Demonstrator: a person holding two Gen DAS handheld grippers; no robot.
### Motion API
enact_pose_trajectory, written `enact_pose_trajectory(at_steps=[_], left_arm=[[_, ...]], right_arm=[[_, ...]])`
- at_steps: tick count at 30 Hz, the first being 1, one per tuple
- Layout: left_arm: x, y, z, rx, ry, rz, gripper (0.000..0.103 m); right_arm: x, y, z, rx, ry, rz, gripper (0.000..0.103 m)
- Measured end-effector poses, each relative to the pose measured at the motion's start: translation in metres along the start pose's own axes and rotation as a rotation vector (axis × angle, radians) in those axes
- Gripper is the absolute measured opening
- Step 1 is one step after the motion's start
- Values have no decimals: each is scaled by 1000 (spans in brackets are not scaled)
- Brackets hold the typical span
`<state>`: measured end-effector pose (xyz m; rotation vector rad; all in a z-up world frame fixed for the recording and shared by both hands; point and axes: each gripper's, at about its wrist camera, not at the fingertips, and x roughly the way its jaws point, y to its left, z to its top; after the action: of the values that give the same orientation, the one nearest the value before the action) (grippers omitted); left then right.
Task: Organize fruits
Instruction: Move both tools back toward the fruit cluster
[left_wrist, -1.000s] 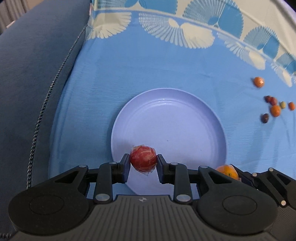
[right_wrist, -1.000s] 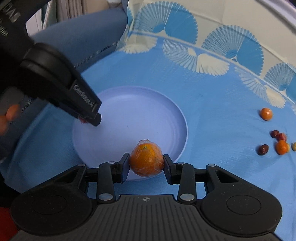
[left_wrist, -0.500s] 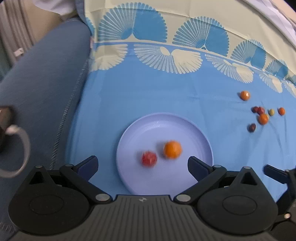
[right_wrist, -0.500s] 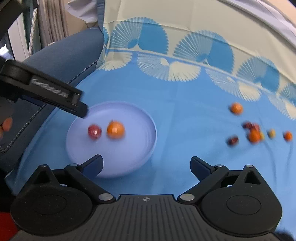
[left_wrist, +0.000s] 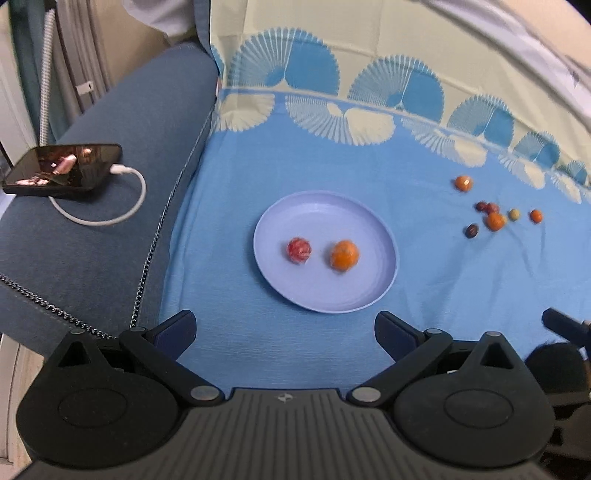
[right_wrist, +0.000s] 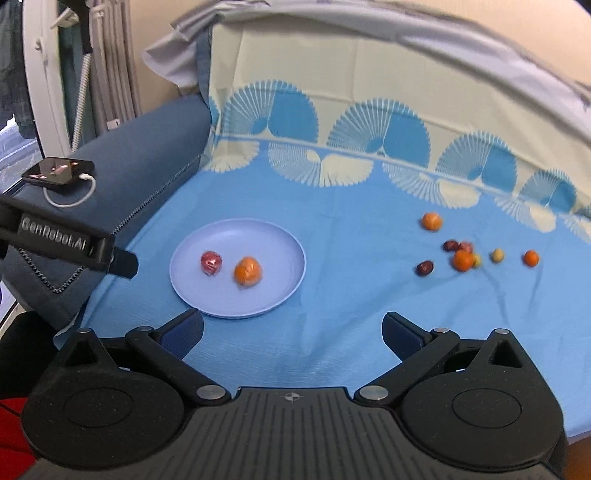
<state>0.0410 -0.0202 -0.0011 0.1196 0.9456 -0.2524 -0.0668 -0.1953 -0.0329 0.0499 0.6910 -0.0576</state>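
Note:
A lilac plate (left_wrist: 325, 295) (right_wrist: 288, 254) sits on the blue cloth and holds a red fruit (left_wrist: 299, 250) (right_wrist: 211, 262) and an orange fruit (left_wrist: 344, 254) (right_wrist: 248, 271), side by side. Several small fruits lie loose on the cloth to the right, among them an orange one (left_wrist: 463, 182) (right_wrist: 431, 221) and a dark one (left_wrist: 471, 230) (right_wrist: 424, 268). My left gripper (left_wrist: 286, 334) is open and empty, held back above the plate's near edge. My right gripper (right_wrist: 291, 332) is open and empty, to the right of the plate. A left finger (right_wrist: 74, 243) shows in the right wrist view.
A dark blue sofa arm (left_wrist: 110, 184) runs along the left with a phone (left_wrist: 62, 170) (right_wrist: 57, 170) and white cable on it. The blue cloth (left_wrist: 332, 166) with fan patterns rises up the sofa back.
Both grippers opened and let the red fruit and the orange fruit down onto the plate, then drew back and up, away from the plate.

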Motion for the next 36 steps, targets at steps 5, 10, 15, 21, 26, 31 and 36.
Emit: enact_pose_trajectory(at_steps=[5, 10, 15, 21, 26, 31, 36], left_arm=[[-24, -10, -7, 18, -54, 12, 103], [-36, -16, -14, 34, -74, 10, 103], [-42, -21, -18, 49, -88, 9, 103], [-43, -25, -21, 59, -88, 16, 103], [-40, -26, -19, 68, -82, 19, 103], [-35, -33, -20, 99, -75, 30, 103], [-26, -38, -16, 99, -47, 25, 103]], right_arm=[[-21, 1, -2, -23, -60, -6, 102], [-33, -1, -2, -21, -90, -13, 102], [-39, -3, -5, -18, -109, -14, 102], [-40, -4, -7, -8, -109, -10, 102], [-37, -6, -7, 10, -102, -4, 102], [-31, -11, -8, 32, -86, 2, 102], [-24, -17, -9, 59, -70, 1, 102]])
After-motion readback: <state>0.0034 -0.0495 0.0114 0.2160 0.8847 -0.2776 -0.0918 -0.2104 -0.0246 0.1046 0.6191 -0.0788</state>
